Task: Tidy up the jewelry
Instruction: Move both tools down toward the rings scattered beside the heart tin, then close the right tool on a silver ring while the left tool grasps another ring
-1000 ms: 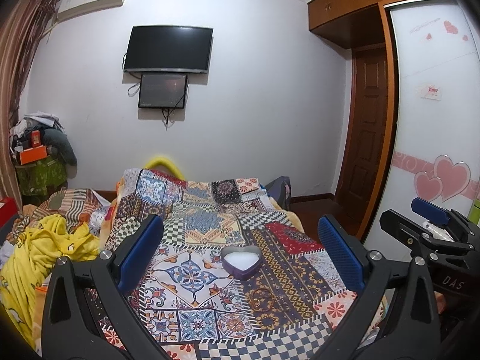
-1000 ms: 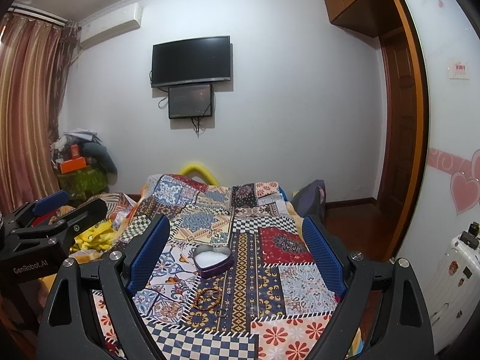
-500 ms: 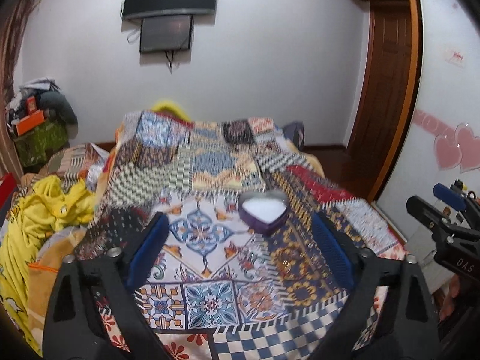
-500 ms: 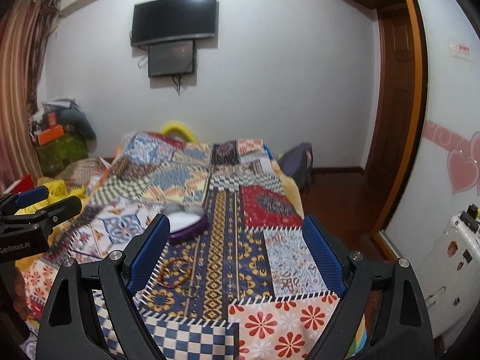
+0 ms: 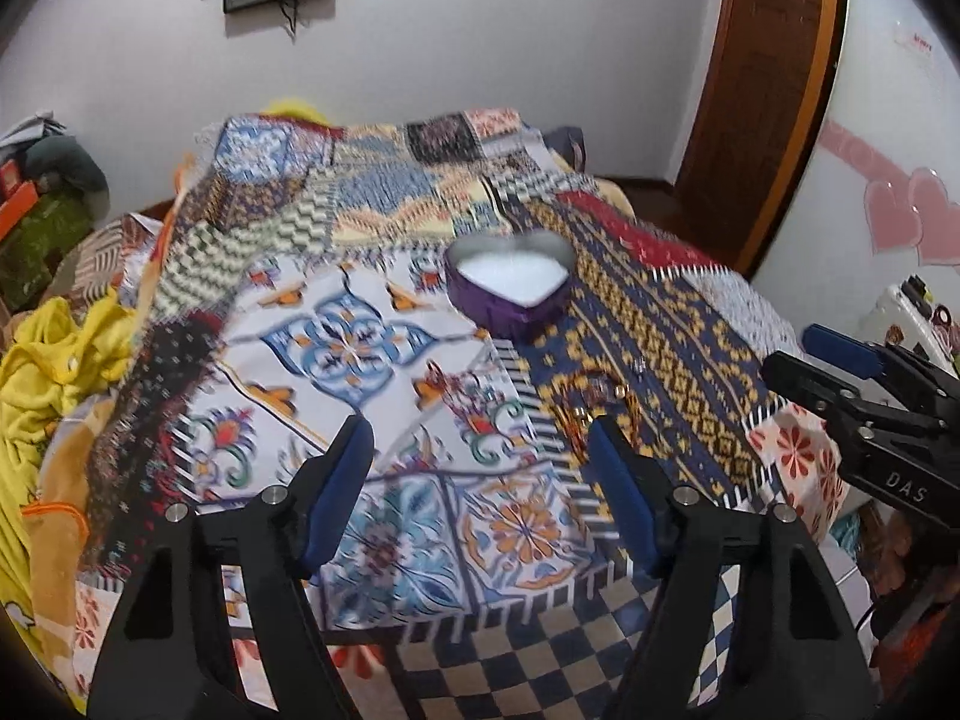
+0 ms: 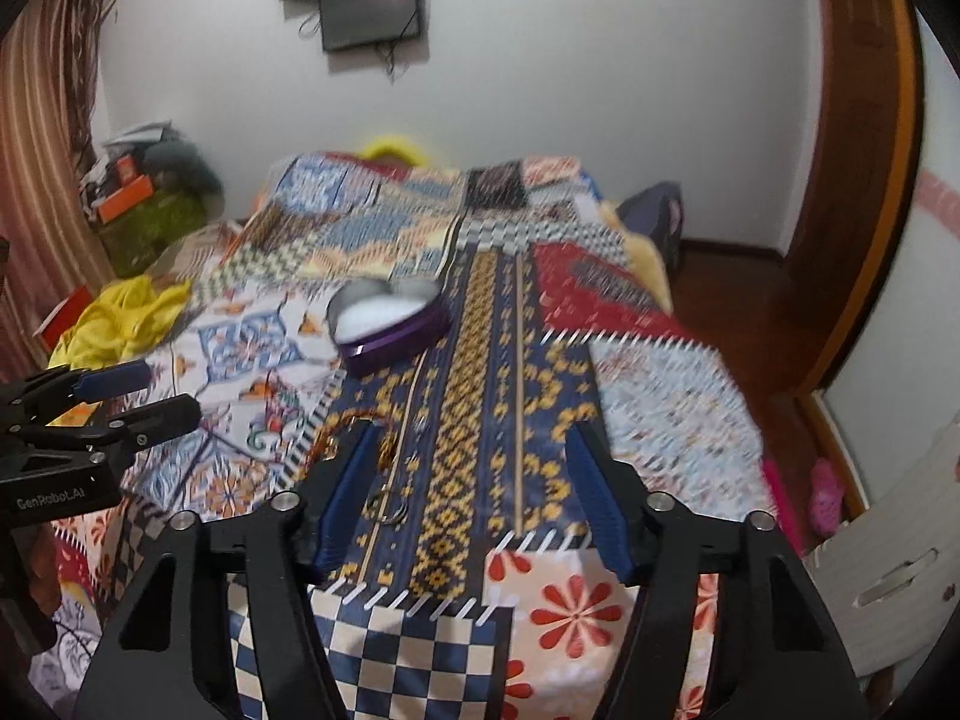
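Observation:
A purple heart-shaped box [image 5: 510,285] with a white lining sits open on the patchwork bedspread [image 5: 336,360]; it also shows in the right wrist view [image 6: 387,324]. A beaded bracelet and small gold pieces [image 5: 591,399] lie on the spread in front of the box, also seen in the right wrist view [image 6: 354,429]. My left gripper [image 5: 480,450] is open and empty above the spread, left of the jewelry. My right gripper [image 6: 468,462] is open and empty, just right of the jewelry.
A yellow garment [image 5: 42,360] lies at the bed's left side. A cluttered shelf [image 6: 144,204] stands by the curtain. A wooden door [image 5: 762,90] and a wardrobe with pink hearts [image 5: 894,216] are to the right. A white suitcase [image 6: 888,564] stands by the bed.
Both grippers have tilted down and moved forward toward the bedspread. The heart box and the jewelry now appear larger and closer. Both grippers stay open.

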Demonstrator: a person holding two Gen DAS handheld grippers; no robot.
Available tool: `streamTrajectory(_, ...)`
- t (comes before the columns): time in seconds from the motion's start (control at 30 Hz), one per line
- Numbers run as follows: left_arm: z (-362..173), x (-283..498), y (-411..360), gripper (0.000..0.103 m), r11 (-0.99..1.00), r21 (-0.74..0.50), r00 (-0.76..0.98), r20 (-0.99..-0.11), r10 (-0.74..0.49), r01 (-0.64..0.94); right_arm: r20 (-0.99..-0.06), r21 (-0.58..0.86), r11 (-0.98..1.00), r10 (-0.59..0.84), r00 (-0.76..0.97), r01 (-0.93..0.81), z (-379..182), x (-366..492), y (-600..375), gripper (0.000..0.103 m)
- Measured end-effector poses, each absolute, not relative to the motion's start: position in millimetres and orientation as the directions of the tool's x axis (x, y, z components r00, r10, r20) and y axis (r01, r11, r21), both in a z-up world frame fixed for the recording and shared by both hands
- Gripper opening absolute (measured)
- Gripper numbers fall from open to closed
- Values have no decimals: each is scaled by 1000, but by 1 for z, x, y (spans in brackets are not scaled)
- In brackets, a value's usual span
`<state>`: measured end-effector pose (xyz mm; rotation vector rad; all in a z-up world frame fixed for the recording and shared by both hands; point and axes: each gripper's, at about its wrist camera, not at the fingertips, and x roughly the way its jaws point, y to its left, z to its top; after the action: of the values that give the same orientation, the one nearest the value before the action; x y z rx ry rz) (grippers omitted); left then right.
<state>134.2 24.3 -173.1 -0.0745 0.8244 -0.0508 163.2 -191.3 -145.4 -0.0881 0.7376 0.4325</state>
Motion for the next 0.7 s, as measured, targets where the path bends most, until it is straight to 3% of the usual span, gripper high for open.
streamTrajectory(0.2,-194,140,16,63,991,-116,622,-772,-131,65,-703,75,885,374,605,-460,-162,169,-181,53)
streamTrajectory(0.47,-213,147,12,40,985,-134,571,-803,-171,106,-735,96,848,413,537,-520,-177,176,-169,47)
streamTrajectory(0.7,-220,150,16,36,978,-180,564,-798,-210,109,-769,119,825,429,475,-552,-193,181,-159,36)
